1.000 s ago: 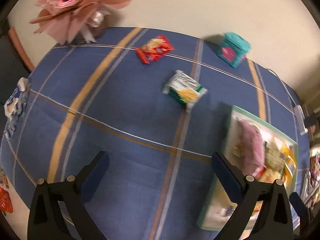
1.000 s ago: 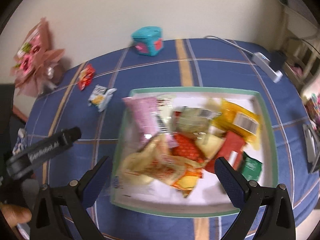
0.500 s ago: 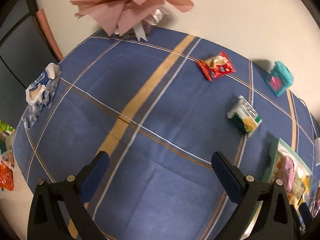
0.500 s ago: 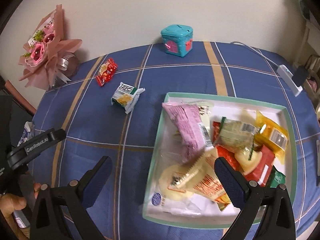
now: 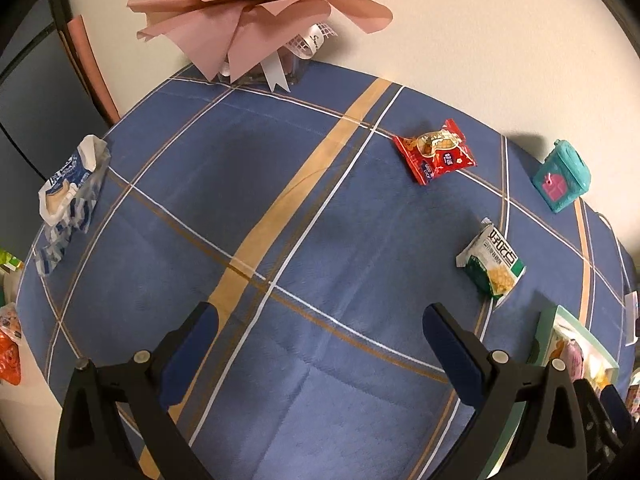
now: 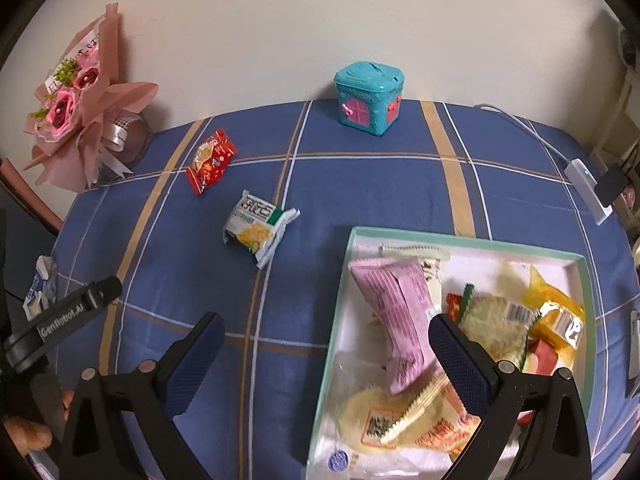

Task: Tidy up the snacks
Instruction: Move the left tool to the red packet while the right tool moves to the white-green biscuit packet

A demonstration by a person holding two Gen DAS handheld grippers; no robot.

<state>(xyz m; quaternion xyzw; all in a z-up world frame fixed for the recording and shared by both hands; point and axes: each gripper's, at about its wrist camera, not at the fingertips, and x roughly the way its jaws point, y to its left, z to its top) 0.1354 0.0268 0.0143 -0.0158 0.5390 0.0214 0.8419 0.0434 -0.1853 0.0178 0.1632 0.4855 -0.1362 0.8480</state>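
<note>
We saw the left gripper [image 5: 316,334] with its two blue-padded fingers spread wide and nothing between them, hanging above the blue tablecloth with orange and white stripes [image 5: 256,208]; the right gripper [image 6: 326,346] was also wide apart and empty, its left finger over the cloth and its right finger over the shallow white cardboard tray with a mint-green rim [image 6: 472,238]; in the right wrist view the tray lay at the near right of the table and it held many snacks in a loose heap, among them a long pink wrapped bar [image 6: 396,316], a yellow crinkled packet [image 6: 558,312] at the right side and a pale round cracker pack [image 6: 494,320] between them; three snacks were outside the tray; the small white and green packet with yellow puffs printed on it [image 5: 491,266] lay on the cloth near the tray's far left corner, apart from it; the red foil snack packet [image 5: 436,152] lay further back, well apart from the green one; the blue and white crumpled wrapper [image 5: 68,184] rested at the left edge of the table, far from the tray; at the back, against the cream wall, stood a turquoise plastic house-shaped box with pink doors [image 6: 370,98] and a bouquet in pink paper [image 6: 76,112]; a white charger with its cable [image 6: 588,184] lay at the right edge.
</note>
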